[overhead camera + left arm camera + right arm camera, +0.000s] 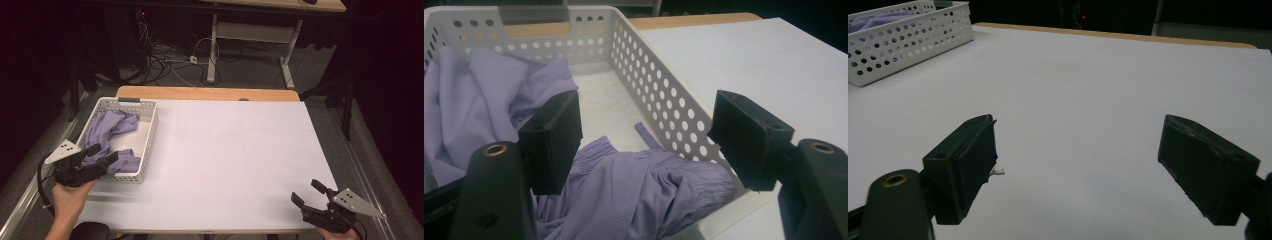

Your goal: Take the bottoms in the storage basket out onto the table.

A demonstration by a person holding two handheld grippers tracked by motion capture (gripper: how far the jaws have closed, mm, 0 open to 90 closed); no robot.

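Note:
A crumpled lilac cloth (107, 127) lies in a white perforated basket (150, 135) at the table's left side. My left gripper (103, 153) hovers open over the basket's near end, just above the cloth. In the left gripper view the cloth (634, 190) bunches below the left gripper (649, 145), whose pads stand apart with nothing pressed between them; the basket wall (659, 95) runs between the jaws. My right gripper (307, 192) rests open near the table's front right corner. The right gripper (1078, 165) has bare table between its jaws.
A white sheet covers the table (235, 150), with a wooden strip (205, 93) along the far edge. In the right gripper view the basket (908, 40) sits far off at the upper left. Another desk's legs and cables (215, 55) lie on the floor beyond.

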